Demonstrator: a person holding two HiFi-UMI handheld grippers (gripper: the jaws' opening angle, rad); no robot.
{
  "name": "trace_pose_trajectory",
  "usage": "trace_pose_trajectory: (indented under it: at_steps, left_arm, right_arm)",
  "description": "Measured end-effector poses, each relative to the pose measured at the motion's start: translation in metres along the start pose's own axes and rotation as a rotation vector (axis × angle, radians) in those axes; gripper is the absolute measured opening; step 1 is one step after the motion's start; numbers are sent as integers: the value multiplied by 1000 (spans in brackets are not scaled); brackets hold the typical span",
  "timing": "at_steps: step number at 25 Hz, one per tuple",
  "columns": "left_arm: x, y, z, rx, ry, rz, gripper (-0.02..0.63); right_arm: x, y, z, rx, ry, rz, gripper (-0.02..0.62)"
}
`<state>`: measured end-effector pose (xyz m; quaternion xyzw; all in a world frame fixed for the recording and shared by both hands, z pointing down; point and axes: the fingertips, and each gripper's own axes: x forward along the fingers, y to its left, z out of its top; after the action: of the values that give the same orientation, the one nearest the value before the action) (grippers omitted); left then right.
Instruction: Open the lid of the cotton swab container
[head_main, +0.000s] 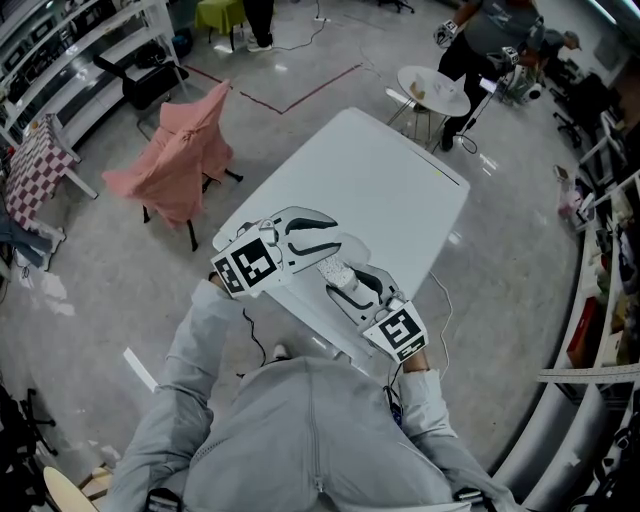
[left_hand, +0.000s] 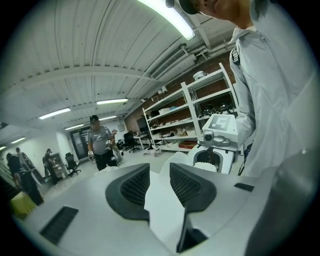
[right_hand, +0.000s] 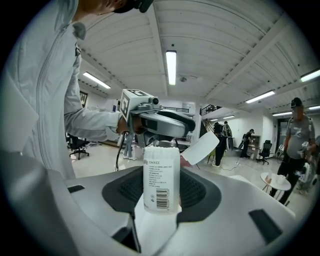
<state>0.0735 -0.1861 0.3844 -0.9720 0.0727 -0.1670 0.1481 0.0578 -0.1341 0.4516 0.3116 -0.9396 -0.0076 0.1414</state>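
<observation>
You hold the swab container (right_hand: 161, 172) upright in the right gripper (head_main: 352, 287), above the near corner of the white table (head_main: 400, 180). The jaws stand wide and press on the container's two sides. Its printed label and barcode face that gripper's camera, and white swab tips show at its top.

Your left gripper (head_main: 328, 236) hangs above the table's near left edge, pointing at the right one, with its tips just beside the container's top. Its jaws are partly apart and grip nothing; between them you see only the tabletop and, past it, the swabs in the other gripper.

Left of the table, well apart from it, is a chair (head_main: 185, 150) draped in pink cloth. Beyond the table's far corner is a small round table (head_main: 433, 90) with a person (head_main: 487, 35) beside it. Open shelves (left_hand: 192, 117) line the wall past the table in the left gripper view.
</observation>
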Motion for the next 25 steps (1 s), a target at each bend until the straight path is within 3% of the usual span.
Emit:
trace_pose_trajectory:
  at_steps: [5, 8, 14, 17, 21, 25]
  left_arm:
    - [-21, 24, -5, -79, -46, 167, 134]
    - [-31, 39, -12, -169, -79, 294, 101]
    - [-70, 70, -20, -397, -269, 528, 66]
    - [-81, 72, -25, -380, -251, 601, 58]
    - [-90, 70, -26, -288, -142, 676, 53]
    - [-94, 69, -23, -220, -62, 691, 42]
  right_arm:
    - [-7, -20, 4, 37, -22, -89, 213]
    - [-16, -35, 8, 43, -32, -146, 213]
    - [-25, -60, 28, 38, -79, -228, 213]
    - [-32, -68, 39, 36, -99, -253, 213]
    - [-41, -83, 50, 25, -94, -291, 213]
    - [-47, -99, 58, 13, -72, -342, 213]
